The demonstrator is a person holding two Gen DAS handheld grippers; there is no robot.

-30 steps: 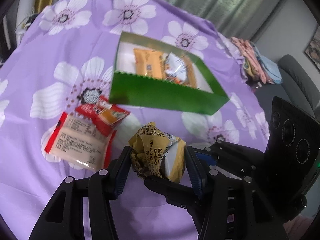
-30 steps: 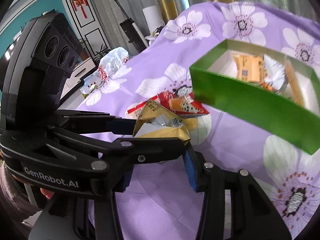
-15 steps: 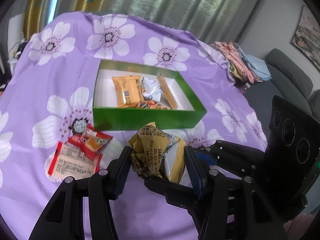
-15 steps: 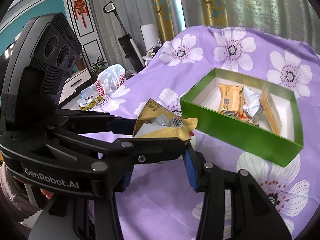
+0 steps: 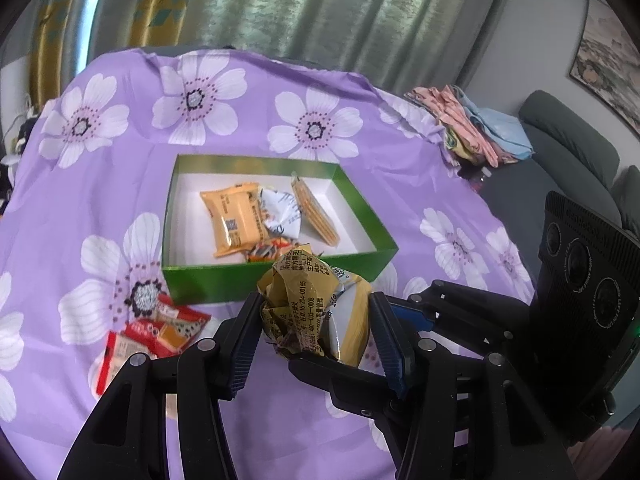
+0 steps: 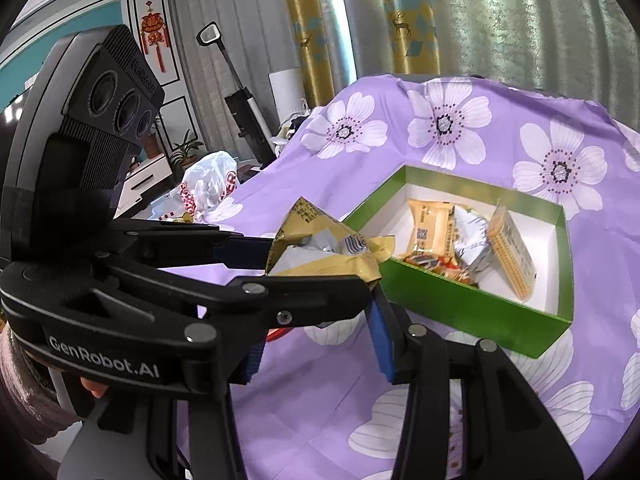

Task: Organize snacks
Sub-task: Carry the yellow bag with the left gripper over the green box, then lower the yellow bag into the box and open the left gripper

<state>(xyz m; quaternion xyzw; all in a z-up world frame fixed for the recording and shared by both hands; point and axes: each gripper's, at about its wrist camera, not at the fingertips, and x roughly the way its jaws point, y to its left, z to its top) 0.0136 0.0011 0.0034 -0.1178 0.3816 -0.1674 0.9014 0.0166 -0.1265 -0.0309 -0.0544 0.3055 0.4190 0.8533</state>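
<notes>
We cannot read the small print on the crumpled yellow wrapper (image 5: 316, 308), and its lower part is hidden behind the black finger of the right gripper (image 5: 320, 364). The red snack packets (image 5: 148, 336) are partly covered by the left gripper (image 5: 314, 336), whose arm hides their near edge. In the green box (image 6: 472, 308), the small orange-patterned packet (image 6: 436, 262) is mostly blocked by the near wall, and in the right wrist view we cannot tell whether the right gripper's pads press the wrapper.

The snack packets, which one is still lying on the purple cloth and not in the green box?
The red and white packet, flat on the cloth before the green box. The yellow packet is gripped, the rest are boxed.
</notes>
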